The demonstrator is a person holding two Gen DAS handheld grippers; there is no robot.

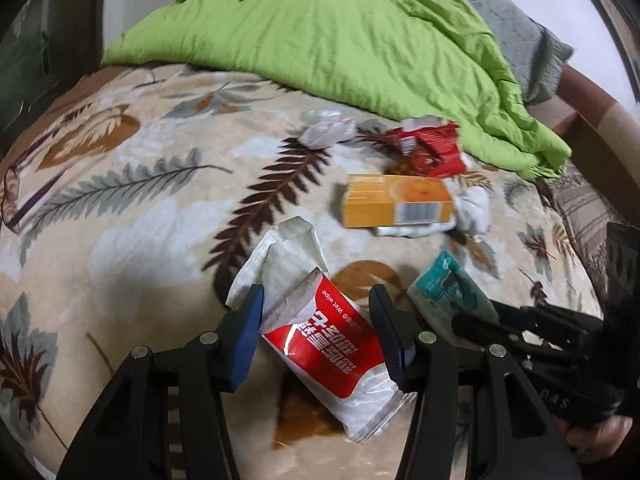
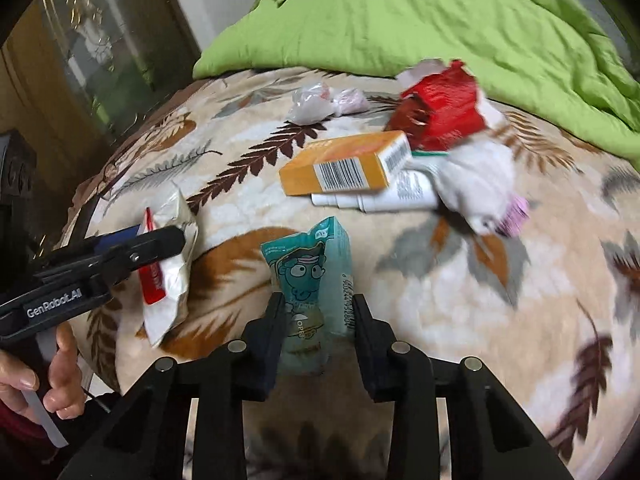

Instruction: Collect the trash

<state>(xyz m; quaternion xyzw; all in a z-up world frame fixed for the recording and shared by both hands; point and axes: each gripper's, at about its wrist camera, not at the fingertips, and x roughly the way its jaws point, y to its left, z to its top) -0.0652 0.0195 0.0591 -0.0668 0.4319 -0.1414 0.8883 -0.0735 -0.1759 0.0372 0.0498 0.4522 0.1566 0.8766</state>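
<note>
since each gripper pinched only a flimsy wrapper over the bed (image 1: 120, 184), left gripper (image 1: 316, 332) on the wipe pack (image 1: 320, 340), right gripper (image 2: 318, 340) on the teal packet (image 2: 316, 280), either could slip free.

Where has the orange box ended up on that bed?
In both views the orange box lies mid-bed on the leaf-print blanket, atop a white tube, just before the red wrapper.

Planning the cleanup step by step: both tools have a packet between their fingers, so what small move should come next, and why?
Probably lift both tools straight up off the blanket. The left tool is closed on the red wet-wipe packet and the right tool on the teal packet, so both look ready to carry away; the orange box and other trash can wait.
</note>
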